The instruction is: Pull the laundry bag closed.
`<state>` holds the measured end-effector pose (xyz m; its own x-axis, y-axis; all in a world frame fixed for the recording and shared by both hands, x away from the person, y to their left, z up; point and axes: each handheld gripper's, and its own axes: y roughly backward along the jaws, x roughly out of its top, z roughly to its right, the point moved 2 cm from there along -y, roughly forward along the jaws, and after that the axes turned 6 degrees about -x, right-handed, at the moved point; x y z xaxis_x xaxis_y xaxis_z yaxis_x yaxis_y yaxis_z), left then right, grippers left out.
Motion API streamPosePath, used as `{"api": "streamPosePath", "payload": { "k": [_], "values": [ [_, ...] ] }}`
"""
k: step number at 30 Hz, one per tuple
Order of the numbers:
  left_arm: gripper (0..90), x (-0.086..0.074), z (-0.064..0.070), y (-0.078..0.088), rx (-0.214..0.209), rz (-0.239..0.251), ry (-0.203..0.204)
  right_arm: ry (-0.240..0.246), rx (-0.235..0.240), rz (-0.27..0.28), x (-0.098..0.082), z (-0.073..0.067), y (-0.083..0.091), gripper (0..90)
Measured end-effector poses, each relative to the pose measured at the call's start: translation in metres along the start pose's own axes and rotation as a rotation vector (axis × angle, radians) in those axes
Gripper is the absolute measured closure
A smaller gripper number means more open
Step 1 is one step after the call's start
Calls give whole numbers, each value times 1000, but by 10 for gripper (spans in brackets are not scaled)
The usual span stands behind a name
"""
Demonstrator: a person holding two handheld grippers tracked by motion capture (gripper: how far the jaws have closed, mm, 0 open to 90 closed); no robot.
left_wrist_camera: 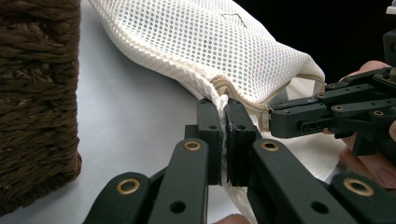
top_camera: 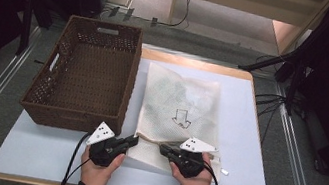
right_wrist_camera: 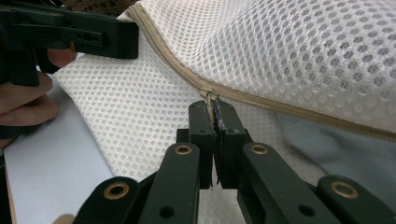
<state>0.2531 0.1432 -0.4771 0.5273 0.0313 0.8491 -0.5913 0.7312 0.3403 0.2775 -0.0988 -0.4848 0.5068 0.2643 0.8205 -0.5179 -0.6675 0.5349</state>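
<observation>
Lengthwise, mesh bag (top_camera: 177,110), opening toward grippers.

I found no words, brand names or numbers that I could read. The one sign I made out was a downward-pointing outline arrow (top_camera: 181,118) drawn in dark line on the white mesh bag (top_camera: 179,95), lying just beyond the left gripper (top_camera: 133,141) and the right gripper (top_camera: 163,148) and roughly between them. A small mark sat under that arrow, and black dots stood on each gripper's grey three-cornered plate (top_camera: 101,133), but I could read neither as text.
</observation>
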Motion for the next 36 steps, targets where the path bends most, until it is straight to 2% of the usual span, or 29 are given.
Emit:
{"api": "streamPosePath", "payload": {
  "k": [12, 20, 36],
  "values": [
    [874, 0, 0, 1, 5, 5, 0, -10, -19, 5, -4, 9, 7, 882],
    [875, 0, 0, 2, 3, 6, 2, -11, -23, 3, -5, 11, 9, 882],
    [874, 0, 0, 2, 6, 5, -1, -27, -50, 13, -11, 26, 25, 882]
  ]
}}
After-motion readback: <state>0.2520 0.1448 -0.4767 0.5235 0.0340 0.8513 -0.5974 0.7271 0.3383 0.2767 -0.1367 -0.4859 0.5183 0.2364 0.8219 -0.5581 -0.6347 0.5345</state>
